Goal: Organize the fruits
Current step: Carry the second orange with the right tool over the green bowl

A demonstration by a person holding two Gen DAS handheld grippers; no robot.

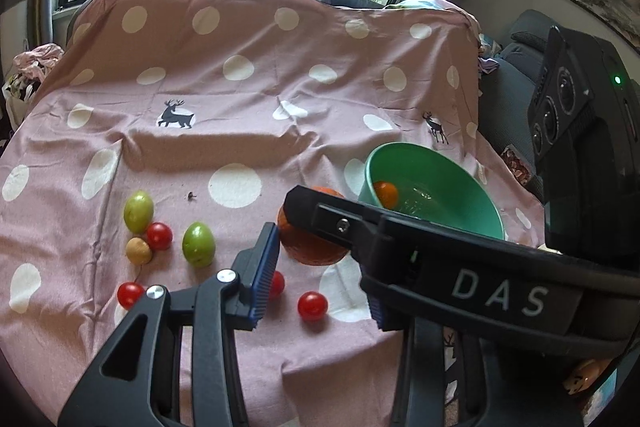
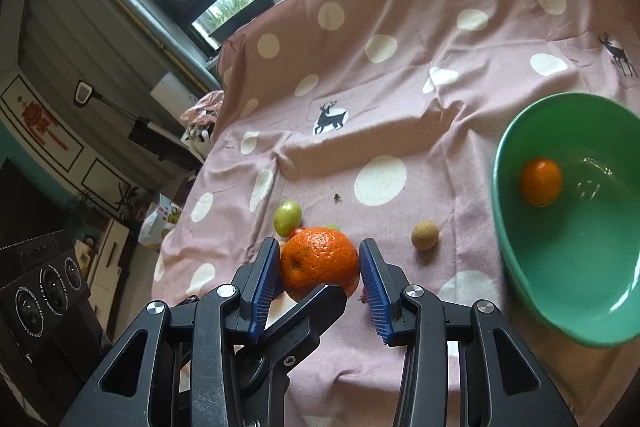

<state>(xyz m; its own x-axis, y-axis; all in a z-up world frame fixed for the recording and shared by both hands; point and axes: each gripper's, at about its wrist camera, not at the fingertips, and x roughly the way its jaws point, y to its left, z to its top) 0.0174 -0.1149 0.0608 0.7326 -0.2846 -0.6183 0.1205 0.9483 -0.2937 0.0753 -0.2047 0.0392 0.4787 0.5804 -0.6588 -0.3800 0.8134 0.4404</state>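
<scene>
The big orange (image 2: 319, 261) sits squeezed between the blue ribbed pads (image 2: 267, 281) of the right gripper (image 2: 320, 267), both pads pressing its sides, so that gripper is closed on the fruit at a moderate width. The orange is nearly round, with no clear long axis; a dark dimple on its skin faces the camera and slightly left. It is held above the pink spotted cloth (image 2: 400, 131), the gripper angled downward toward the table. Seen from the left wrist, the same orange shows just beyond the left gripper (image 1: 316, 287), partly covered by the dark body of the right gripper crossing in front. The left gripper also tilts down, its fingers parted partway with nothing between them, cloth showing in the gap and one red tomato (image 1: 312, 305) lying there on the cloth below. To the right stands the green bowl (image 2: 516, 131), tipped in view, with a smaller orange (image 2: 541, 182) resting inside. On the cloth lie two green fruits (image 1: 138, 211), a tan round fruit (image 1: 139, 250) and more red tomatoes (image 1: 159, 235) clustered together on the left.
</scene>
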